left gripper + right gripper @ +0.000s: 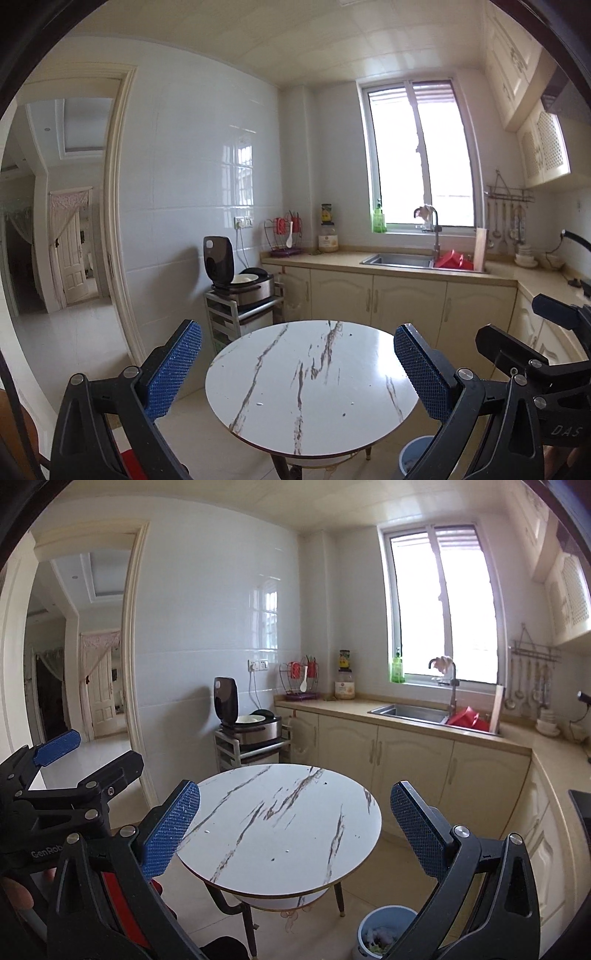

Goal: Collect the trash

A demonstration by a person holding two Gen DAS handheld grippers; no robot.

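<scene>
- Trash bin point(388, 932), pale blue, sits on the floor beside the round tabletop's point(295, 849) legs, scraps inside.
- Tiny crumbs point(287, 850) dot the marble tabletop.
- Left tongs point(297, 363) spread wide, holding nothing, above the tabletop's near edge.
- Right tongs point(295, 825) also spread wide and empty, alongside the left.

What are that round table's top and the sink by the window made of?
The round table top looks like glossy marble-patterned laminate or board: white with brown veins, a thin edge, window glare. It could be real stone. The sink looks like brushed stainless steel: grey, dull metallic sheen.
</scene>
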